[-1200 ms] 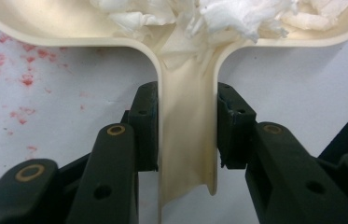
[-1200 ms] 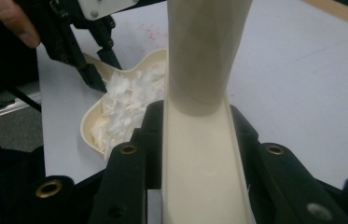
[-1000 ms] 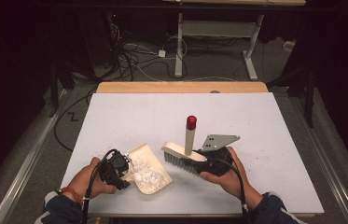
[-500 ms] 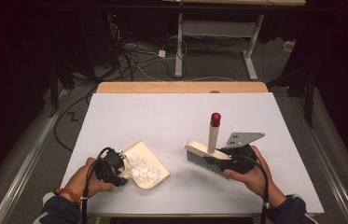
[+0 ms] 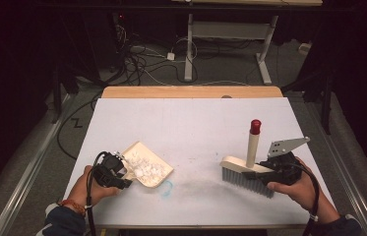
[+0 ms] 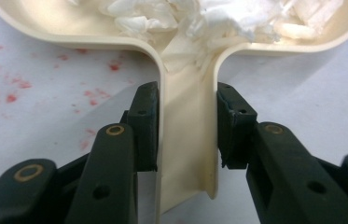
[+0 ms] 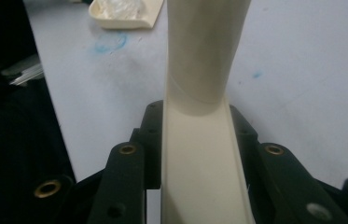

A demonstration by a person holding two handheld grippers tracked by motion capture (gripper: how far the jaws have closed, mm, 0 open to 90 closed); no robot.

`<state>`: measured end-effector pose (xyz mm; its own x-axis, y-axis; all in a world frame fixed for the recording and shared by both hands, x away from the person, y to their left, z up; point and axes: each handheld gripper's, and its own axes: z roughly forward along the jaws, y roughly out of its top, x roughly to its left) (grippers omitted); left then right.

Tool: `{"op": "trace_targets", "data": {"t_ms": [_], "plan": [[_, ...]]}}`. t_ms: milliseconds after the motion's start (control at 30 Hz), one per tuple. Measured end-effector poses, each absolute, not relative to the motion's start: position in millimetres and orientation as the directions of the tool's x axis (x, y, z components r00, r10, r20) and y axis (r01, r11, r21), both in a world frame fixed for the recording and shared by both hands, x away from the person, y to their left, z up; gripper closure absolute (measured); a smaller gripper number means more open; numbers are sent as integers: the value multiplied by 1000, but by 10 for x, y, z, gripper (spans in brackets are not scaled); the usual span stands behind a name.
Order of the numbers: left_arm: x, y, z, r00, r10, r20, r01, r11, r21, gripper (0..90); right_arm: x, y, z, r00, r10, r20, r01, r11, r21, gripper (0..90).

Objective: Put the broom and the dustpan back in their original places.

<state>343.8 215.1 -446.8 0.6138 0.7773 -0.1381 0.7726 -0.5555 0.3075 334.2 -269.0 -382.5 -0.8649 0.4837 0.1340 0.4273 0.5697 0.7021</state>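
A: Room first? 
B: Dark floor (image 5: 38,147) with cables (image 5: 137,54) and a desk frame (image 5: 230,34) beyond the white table (image 5: 191,118), whose far edge is a wood strip (image 5: 191,92).

A: Surface? 
B: Grey smudge and a blue mark (image 5: 166,188) between dustpan and brush; red specks (image 6: 3,88) beside the pan handle.

A: Right side? 
B: Right gripper (image 5: 269,173) clamped shut on the brush (image 5: 245,172), bristles down, red-tipped handle upright, near the table's right edge.

A: Left? 
B: Left gripper (image 6: 185,130) closed on the handle of the dustpan (image 5: 146,164); white scraps (image 5: 144,167) lie in it. Nothing stands between the two.
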Motion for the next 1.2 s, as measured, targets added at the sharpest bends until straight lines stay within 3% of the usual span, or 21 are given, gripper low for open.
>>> {"op": "trace_targets", "data": {"t_ms": [367,633,700,800,1200], "plan": [[3538,2257,-4535,485,862,-151,825,-393,405,624,3500,-2851,-3939,-876,395,276,478,644,597,679],[3543,2202,-4562,411,899,-152,839,-308,448,611,3736,-2893,-4049,-854,429,295,519,663,539,677],[3527,2191,-4566,394,900,-187,847,-276,455,565,3794,-2891,-4062,-854,431,292,519,668,533,674],[3482,2133,-4564,394,898,-197,848,-272,456,477,3872,-2869,-4072,-845,457,278,532,668,520,632],[3311,1955,-4518,487,859,-159,798,-363,482,391,4093,-2860,-4126,-809,533,248,575,629,524,549]]}}
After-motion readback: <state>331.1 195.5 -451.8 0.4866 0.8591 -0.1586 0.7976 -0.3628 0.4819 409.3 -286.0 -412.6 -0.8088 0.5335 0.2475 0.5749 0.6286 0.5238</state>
